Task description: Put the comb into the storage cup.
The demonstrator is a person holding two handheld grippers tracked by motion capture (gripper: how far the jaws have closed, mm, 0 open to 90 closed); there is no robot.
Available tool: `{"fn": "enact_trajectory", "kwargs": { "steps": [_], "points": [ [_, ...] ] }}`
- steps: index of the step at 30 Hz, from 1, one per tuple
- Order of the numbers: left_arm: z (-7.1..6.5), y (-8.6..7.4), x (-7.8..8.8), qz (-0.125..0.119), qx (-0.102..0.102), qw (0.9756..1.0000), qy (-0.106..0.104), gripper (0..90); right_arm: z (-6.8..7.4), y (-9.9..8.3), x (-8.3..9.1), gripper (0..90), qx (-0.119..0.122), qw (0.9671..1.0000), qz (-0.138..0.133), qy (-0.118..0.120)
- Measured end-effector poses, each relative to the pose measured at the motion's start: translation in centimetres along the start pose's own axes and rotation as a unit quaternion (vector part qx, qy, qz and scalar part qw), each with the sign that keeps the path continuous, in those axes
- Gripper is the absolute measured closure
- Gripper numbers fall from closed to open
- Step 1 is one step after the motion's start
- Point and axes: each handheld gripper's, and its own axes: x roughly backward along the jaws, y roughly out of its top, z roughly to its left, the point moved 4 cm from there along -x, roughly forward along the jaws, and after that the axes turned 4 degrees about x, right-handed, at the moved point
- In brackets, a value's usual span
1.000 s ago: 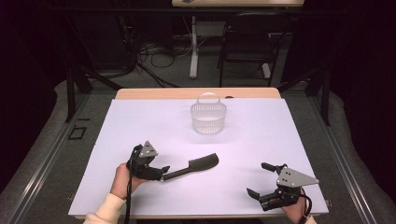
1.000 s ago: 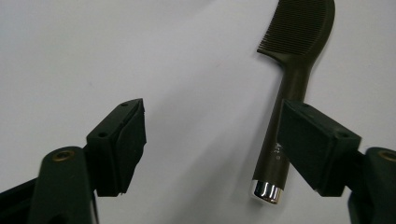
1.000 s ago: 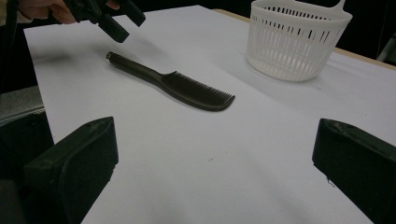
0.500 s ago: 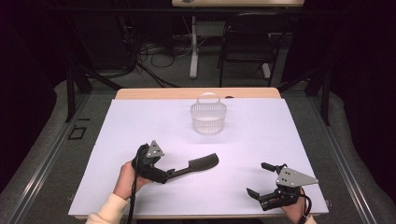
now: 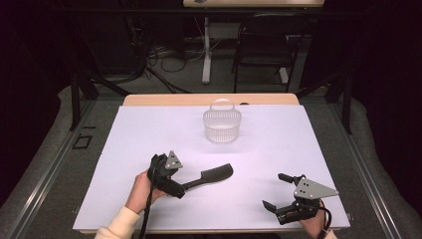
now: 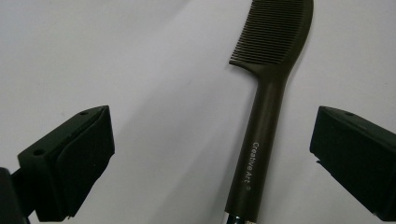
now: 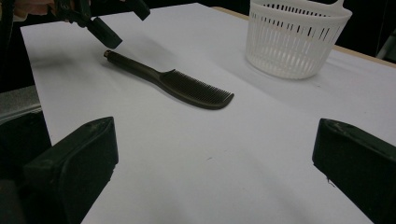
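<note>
A black comb lies flat on the white table sheet, its teeth end pointing right. My left gripper sits at the comb's handle end. Its jaws have just been opening and stand wide apart. In the left gripper view the comb handle lies between the left gripper jaws, touching neither pad. My right gripper rests near the front right of the sheet, open with nothing between its jaws. In the right gripper view the comb lies ahead of the right gripper, with the left gripper behind it.
A white slotted basket with a handle stands upright at the back middle of the sheet, also seen as the basket at upper right. A bare wooden table edge runs behind it. A chair and cables lie beyond the table.
My left gripper has shifted a little to the right along the comb's handle and its jaws have spread wider. The comb and the right gripper have stayed in place.
</note>
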Motion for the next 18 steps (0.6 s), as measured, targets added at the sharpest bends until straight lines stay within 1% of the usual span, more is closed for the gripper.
{"fn": "enact_trajectory", "kwargs": {
  "steps": [5, 7, 14, 18],
  "points": [
    [-0.5, 0.4, -0.6, 0.008, -0.01, 0.9999, -0.002, 0.0, 0.0, 0.0, 0.0, 0.0, 0.0, 1.0, -0.002, 0.001],
    [-0.6, 0.5, -0.8, 0.013, -0.01, 0.9999, -0.004, 0.0, 0.0, 0.0, 0.0, 0.0, 0.001, 1.0, -0.001, 0.001],
    [-1.3, 0.9, -1.1, 0.037, -0.032, 0.9988, -0.01, 0.0, 0.0, 0.0, 0.0, 0.0, 0.0, 1.0, 0.0, 0.002],
    [-1.7, 1.2, -1.1, 0.047, -0.041, 0.998, -0.005, 0.0, 0.1, 0.0, 0.0, 0.0, 0.001, 1.0, 0.0, 0.002]
  ]
}}
